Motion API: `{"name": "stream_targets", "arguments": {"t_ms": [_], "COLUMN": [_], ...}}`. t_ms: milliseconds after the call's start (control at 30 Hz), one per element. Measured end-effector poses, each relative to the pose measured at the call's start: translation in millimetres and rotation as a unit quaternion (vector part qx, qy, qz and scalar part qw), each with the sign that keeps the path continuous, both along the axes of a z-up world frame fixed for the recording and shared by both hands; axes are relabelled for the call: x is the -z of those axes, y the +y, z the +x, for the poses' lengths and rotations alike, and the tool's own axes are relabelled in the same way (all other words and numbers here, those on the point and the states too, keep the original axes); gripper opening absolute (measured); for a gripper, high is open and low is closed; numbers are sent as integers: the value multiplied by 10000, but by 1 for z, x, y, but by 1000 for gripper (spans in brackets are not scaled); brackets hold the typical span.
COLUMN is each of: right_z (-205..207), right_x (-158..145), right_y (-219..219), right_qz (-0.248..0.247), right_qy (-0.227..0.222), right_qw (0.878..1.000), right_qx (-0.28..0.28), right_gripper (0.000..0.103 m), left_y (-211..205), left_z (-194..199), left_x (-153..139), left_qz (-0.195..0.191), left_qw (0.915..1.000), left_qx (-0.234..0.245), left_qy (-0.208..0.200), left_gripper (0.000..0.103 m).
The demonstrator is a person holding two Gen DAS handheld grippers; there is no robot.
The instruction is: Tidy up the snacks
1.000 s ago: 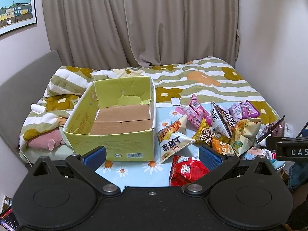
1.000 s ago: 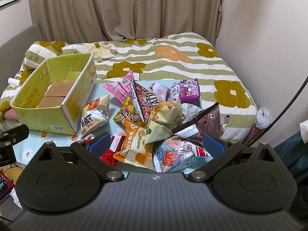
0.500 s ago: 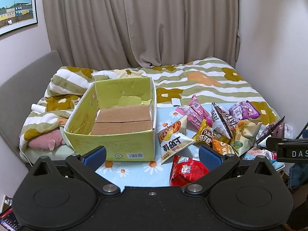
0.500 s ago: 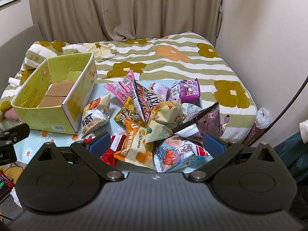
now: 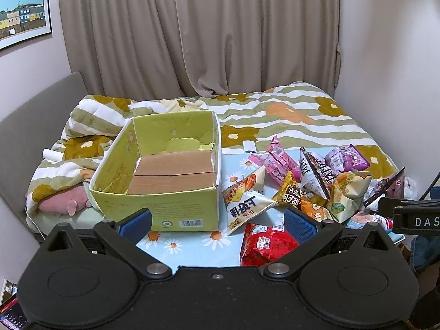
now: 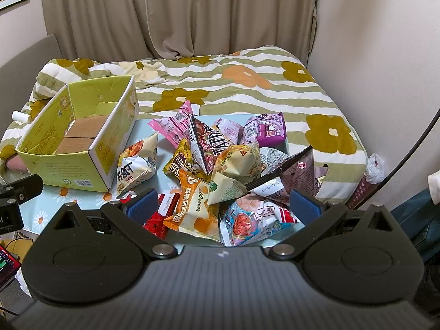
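A yellow-green cardboard box [image 5: 165, 181] sits open-topped on a counter [image 5: 189, 244] covered in a light blue daisy-print cloth, its long axis running away from the cameras toward the bed [image 5: 288, 121]. Brown corrugated flaps line its floor, and a barcode marks the near wall.

Just to the box's right lies a loose heap of crinkly foil and plastic snack bags. A white pillow-shaped bag [image 5: 244, 200] leans against the box's near right corner, its long axis tilted up toward the bed. A glossy red packet [image 5: 264, 243] lies flat nearest the left gripper [image 5: 217, 221], between its blue-padded fingers but beyond them. An orange-and-cream packet [image 6: 192, 206] and a pale blue bag with a pink picture [image 6: 253, 220] lie between the fingers of the right gripper [image 6: 224, 206], untouched.

Both grippers hang with fingers spread wide apart and nothing in them. Farther back, a dark triangular "TATDE" bag [image 6: 206, 143] stands on edge beside a purple packet [image 6: 266, 129].
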State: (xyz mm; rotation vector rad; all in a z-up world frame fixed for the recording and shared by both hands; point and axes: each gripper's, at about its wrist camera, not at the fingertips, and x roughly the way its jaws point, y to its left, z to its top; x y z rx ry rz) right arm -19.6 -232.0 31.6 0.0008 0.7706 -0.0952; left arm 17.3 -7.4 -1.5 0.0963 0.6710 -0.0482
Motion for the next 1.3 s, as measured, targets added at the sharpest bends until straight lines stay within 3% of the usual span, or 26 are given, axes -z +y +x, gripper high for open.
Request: {"name": "stream_targets", "arguments": {"t_ms": [767,1033,1300], "right_z": [2,15,47], "right_x": [-1,12,51], "right_y": [-2,-35,-87], "right_qz": [67,106,301], "right_qy": [12,173,452], "right_qw": [10000,9996,9967], "right_qx": [-15,217,606], "right_gripper": [103,103,103], "left_y": [-10,-25,-52], "left_z": [1,20,45], "left_x": [3,23,77], "left_qz": [10,-115,-178], "left_qw": [10000,9984,9919], "left_qx": [43,240,502], "left_qy": [51,497,1149], "left_gripper": [103,103,103]}}
